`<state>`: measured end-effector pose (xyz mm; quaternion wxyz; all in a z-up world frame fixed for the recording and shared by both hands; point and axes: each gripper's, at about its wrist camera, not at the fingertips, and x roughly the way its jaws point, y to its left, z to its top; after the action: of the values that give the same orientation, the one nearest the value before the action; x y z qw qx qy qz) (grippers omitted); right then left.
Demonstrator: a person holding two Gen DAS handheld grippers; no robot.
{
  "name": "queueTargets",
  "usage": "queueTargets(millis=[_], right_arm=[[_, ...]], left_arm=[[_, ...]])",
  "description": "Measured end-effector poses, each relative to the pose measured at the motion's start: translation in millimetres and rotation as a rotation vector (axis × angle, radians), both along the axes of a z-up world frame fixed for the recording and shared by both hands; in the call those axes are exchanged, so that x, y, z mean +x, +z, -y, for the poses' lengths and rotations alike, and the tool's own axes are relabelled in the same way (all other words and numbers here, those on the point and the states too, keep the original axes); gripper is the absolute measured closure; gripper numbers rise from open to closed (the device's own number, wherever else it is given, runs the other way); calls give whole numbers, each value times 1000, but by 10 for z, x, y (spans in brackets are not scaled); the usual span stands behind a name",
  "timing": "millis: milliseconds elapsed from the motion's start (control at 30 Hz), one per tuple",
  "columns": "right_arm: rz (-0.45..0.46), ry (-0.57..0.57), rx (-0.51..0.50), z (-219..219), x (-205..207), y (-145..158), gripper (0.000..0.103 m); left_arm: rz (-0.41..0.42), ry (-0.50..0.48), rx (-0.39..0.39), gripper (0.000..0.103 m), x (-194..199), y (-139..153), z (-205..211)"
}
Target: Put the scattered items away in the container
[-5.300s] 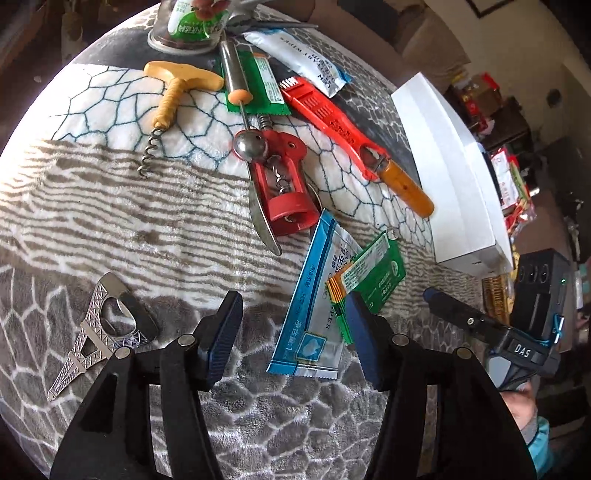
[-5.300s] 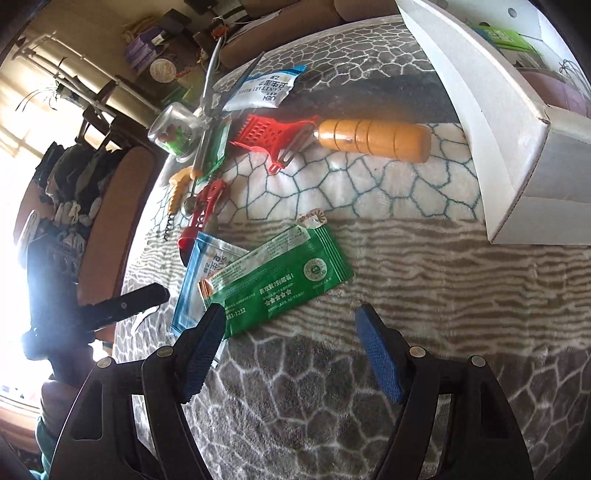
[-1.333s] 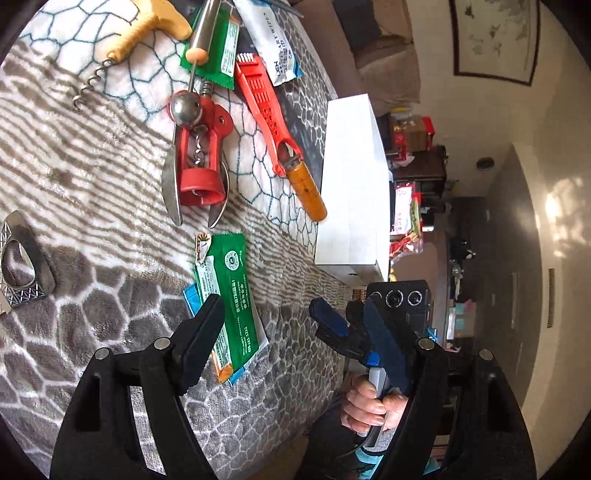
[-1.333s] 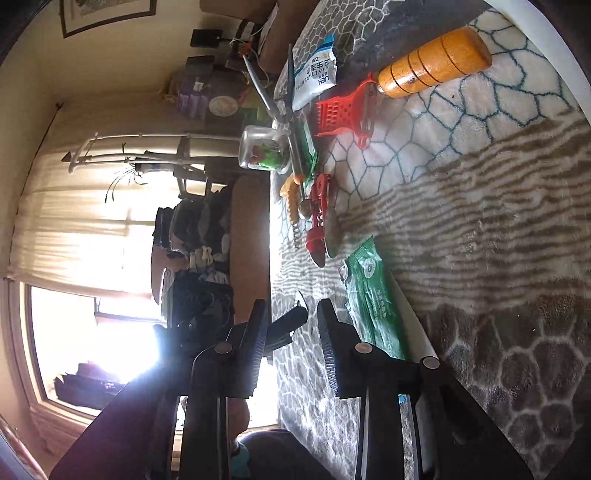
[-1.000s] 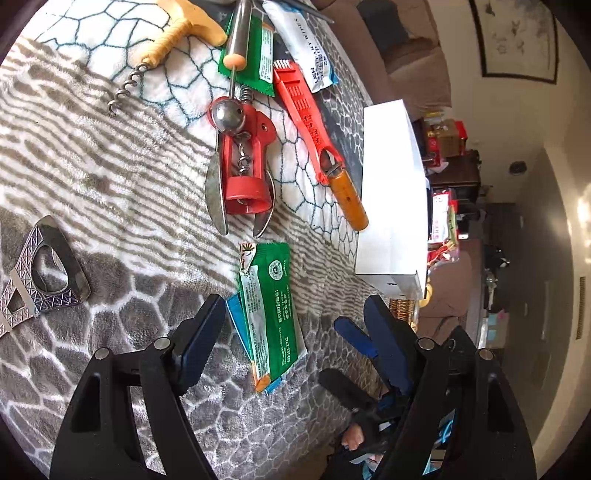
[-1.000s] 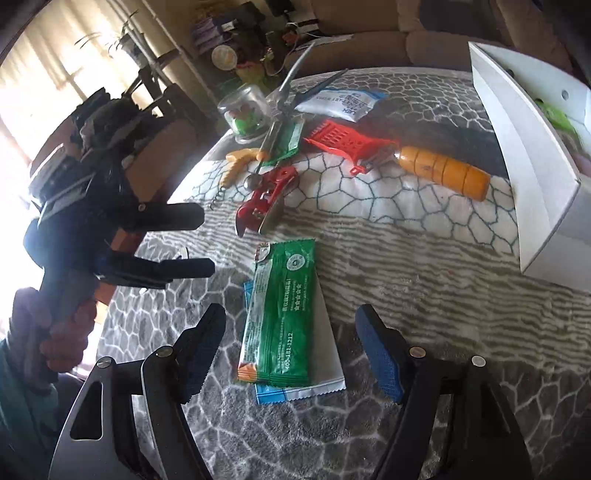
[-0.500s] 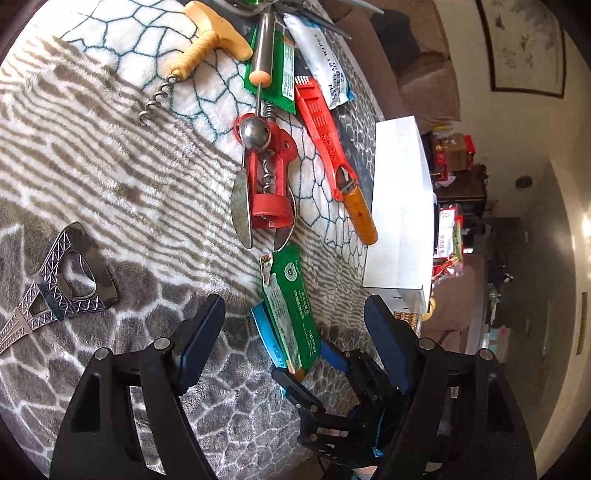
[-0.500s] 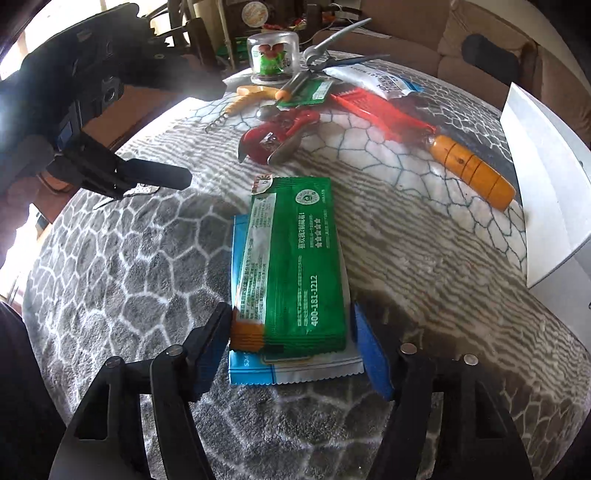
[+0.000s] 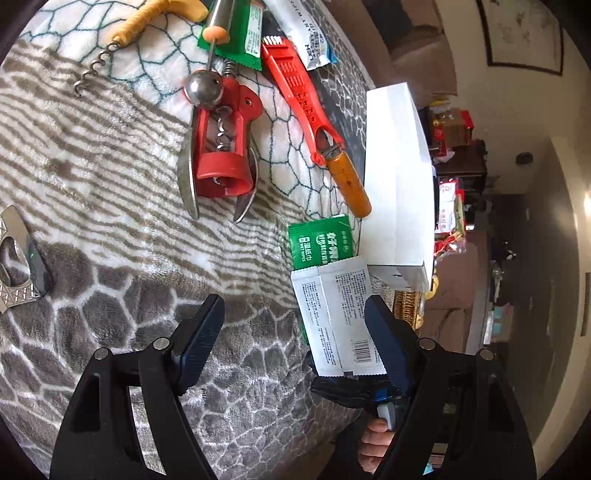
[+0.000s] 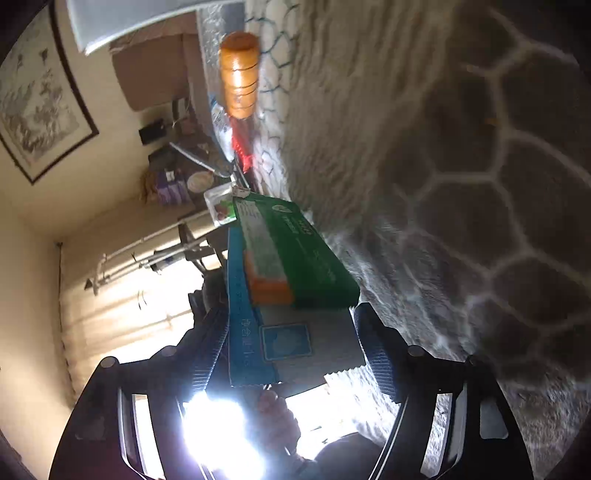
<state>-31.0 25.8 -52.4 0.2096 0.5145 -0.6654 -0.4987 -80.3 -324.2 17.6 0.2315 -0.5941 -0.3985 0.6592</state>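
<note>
Lifted off the patterned blanket (image 9: 110,229) since a second ago, the stacked green and white-blue sachets (image 10: 295,295) are sitting between the right gripper (image 10: 291,354)'s opening jaws; the left gripper (image 9: 291,328) is hanging apart, empty, the white cardboard box (image 9: 399,177) just beyond its right finger.

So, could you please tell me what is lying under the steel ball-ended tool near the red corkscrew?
Its ball rests on the red corkscrew, and its shaft crosses a green packet. The packet's middle is covered, and what lies beneath the packet cannot be seen.
</note>
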Motion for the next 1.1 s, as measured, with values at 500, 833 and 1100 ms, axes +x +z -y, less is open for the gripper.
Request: queueTargets(millis=[500,833,1100], right_arm=[[-453,297,863,-167,96,1085,19],[-734,598,1324,532,198,741,31],[-747,563,1193,543,172,916,93]], left_arm=[[7,-87,-43,27,-24,-15,-452],[12,-57,-35,27,-65,-32,-318],[14,-59,-36,27,-56,-39,-295]])
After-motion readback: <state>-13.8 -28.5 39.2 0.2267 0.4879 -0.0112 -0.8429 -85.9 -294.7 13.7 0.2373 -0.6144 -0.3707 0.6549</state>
